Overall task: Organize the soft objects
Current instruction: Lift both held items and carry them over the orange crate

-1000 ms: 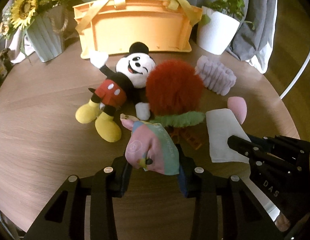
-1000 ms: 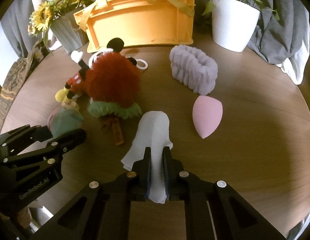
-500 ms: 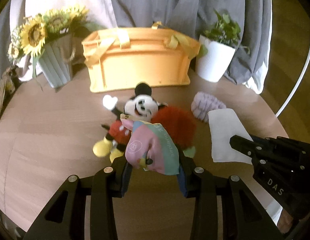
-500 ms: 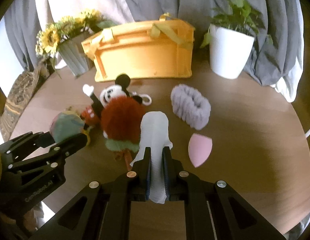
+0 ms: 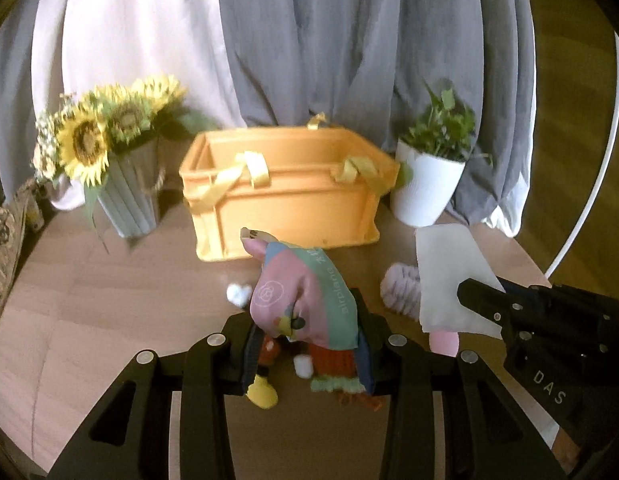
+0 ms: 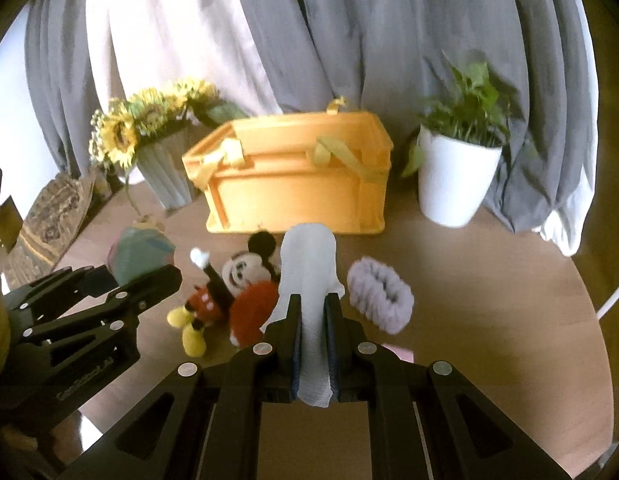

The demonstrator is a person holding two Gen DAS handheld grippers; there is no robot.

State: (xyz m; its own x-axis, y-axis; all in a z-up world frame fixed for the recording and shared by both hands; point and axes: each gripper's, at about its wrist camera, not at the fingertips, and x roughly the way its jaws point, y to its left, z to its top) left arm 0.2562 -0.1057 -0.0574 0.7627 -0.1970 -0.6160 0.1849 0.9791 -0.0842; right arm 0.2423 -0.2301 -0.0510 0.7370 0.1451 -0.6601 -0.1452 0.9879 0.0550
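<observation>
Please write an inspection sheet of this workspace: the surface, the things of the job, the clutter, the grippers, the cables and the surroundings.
Surface: round wooden table, bare near the edge.
Job's things: mouse doll, red fluffy toy, purple scrunchie and pink sponge lie on the table; orange crate stands behind them.
Clutter: sunflower vase beside the crate, white plant pot on its other side.
Grippers: left gripper shut on a pastel pouch; right gripper shut on a white cloth; both clear of the table.
Cables: nothing seen.
Surroundings: grey and white curtains behind the table.
</observation>
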